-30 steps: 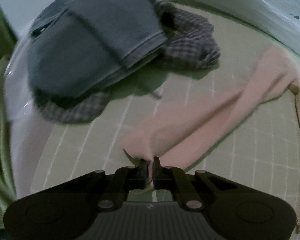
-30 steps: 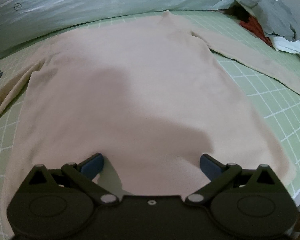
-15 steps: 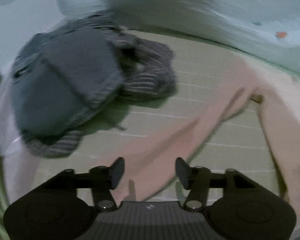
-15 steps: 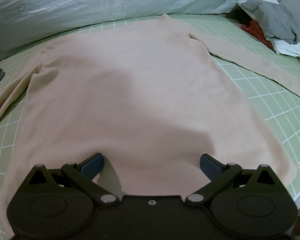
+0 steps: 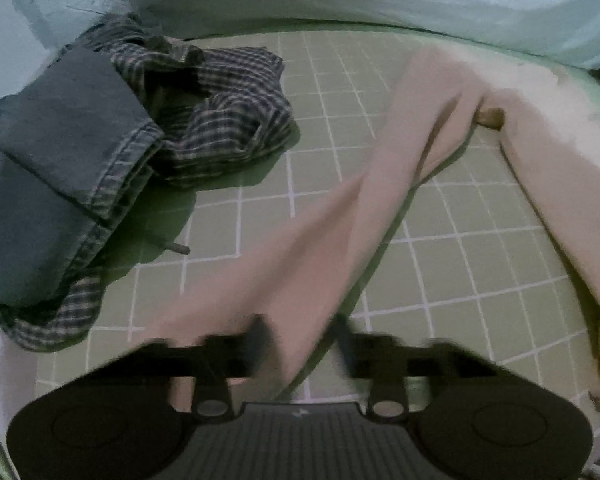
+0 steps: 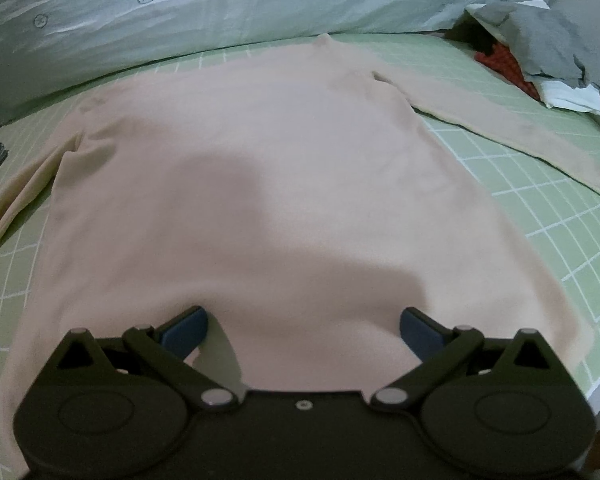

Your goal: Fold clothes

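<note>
The beige sweater [image 6: 284, 184] lay flat on the green checked sheet [image 6: 540, 216], left sleeve [image 5: 324, 224] stretched out toward the left gripper [image 5: 300, 340], whose blurry fingers stood apart around it. The right gripper [image 6: 302, 326] hung wide open above the hem

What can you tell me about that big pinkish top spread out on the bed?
The beige-pink long-sleeved top looks soft and knitted. It lies flat on the green checked sheet, neck toward the pillow, sleeves angled outward. The open left gripper straddles one sleeve; the open right gripper hovers at its hem.
</note>
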